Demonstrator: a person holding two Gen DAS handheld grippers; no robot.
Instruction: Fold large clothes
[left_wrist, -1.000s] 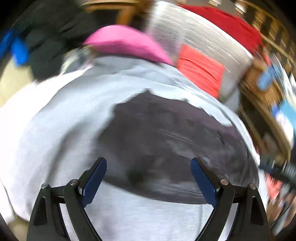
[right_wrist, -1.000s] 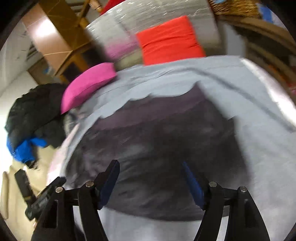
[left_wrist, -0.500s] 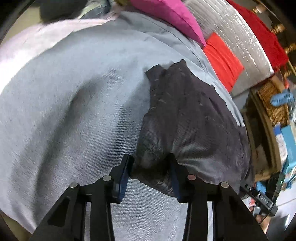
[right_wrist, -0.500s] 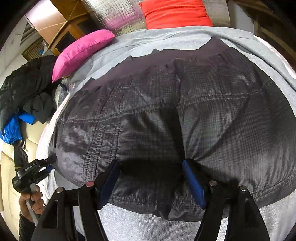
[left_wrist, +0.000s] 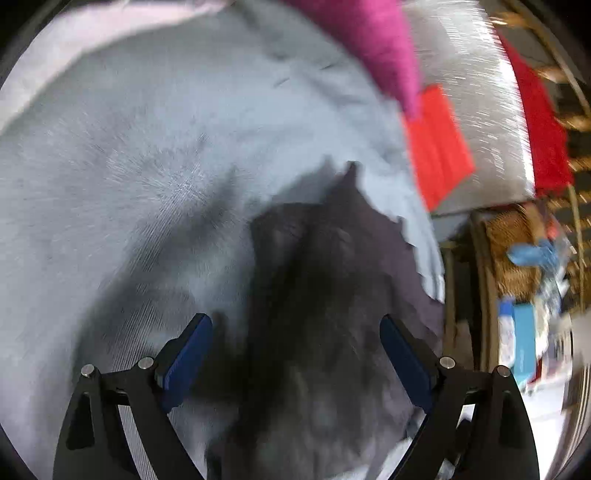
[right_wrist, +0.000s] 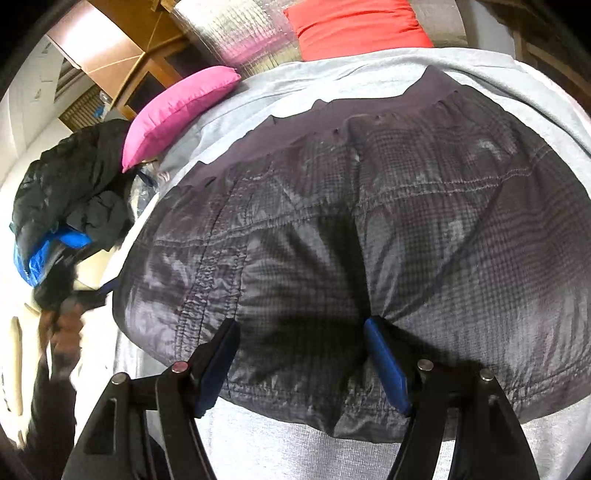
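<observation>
A dark grey quilted jacket lies spread on a light grey sheet. My right gripper is open, its blue pads resting on the jacket's near hem, with fabric bunched between them. In the blurred left wrist view the jacket runs away from me on the sheet. My left gripper is open wide and empty, with the jacket's edge below and between its fingers.
A pink pillow lies at the sheet's far left, a red cushion behind it against silver foil padding. A pile of black and blue jackets sits left. Wicker baskets and shelves stand to the right of the bed.
My left gripper, narrowed on the jacket's edge half a second ago, has opened wide and let go while moving. My right gripper has stayed on the hem, hardly moving.
</observation>
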